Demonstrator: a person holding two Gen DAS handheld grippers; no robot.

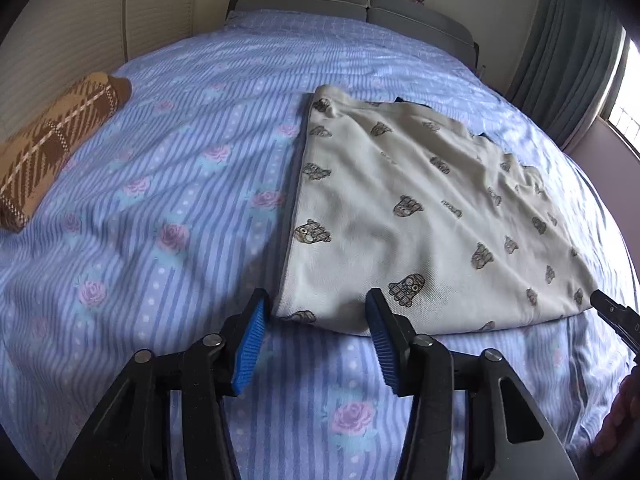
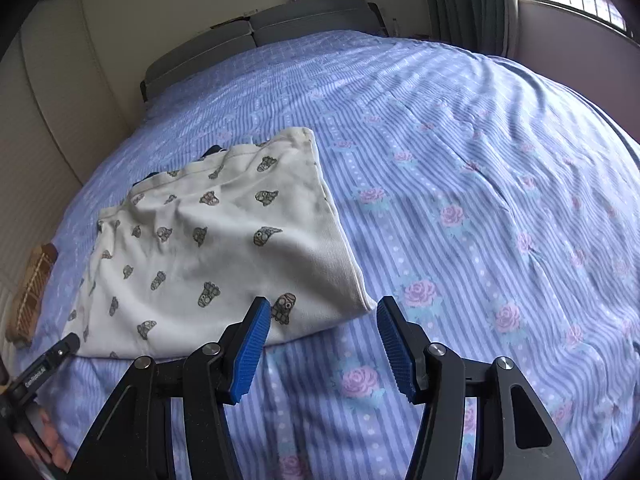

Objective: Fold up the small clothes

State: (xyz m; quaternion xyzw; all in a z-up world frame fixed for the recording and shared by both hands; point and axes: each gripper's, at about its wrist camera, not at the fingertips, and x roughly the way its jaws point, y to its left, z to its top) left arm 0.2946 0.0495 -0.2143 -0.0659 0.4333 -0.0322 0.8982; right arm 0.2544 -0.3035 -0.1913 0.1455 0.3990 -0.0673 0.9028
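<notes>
a cream knit garment printed with small grey-brown cartoon figures (image 1: pixel 420 216) lies flat on a bed covered by a blue striped sheet with pink roses (image 1: pixel 160 184). the garment is folded over on itself into a rough wedge: its long axis runs away from the two tools toward the grey padded headboard (image 1: pixel 360 4), with the broad folded edge nearest them and the narrower end pointing at the headboard. a dark blue layer just shows beneath its far edge.

the left hand-held gripper (image 1: pixel 316 340) hangs just short of the garment's near left corner, its blue ribbed pads parted and nothing between them; the corner lies just ahead of the gap, the right pad over the hem, and whether that pad touches the cloth cannot be told. the garment's straight left edge leads from beside the left pad toward the headboard.

the right hand-held gripper (image 2: pixel 320 344) sits likewise at the near right corner, released, pads apart and empty. its left pad overlaps the garment's near edge in view, while the ribbed right corner ends just ahead of the gap and the right pad stands over bare sheet.

far off to the left of both tools, near the bed's edge, lies a brown and tan plaid knit folded piece (image 1: pixel 56 144), well apart from the garment
</notes>
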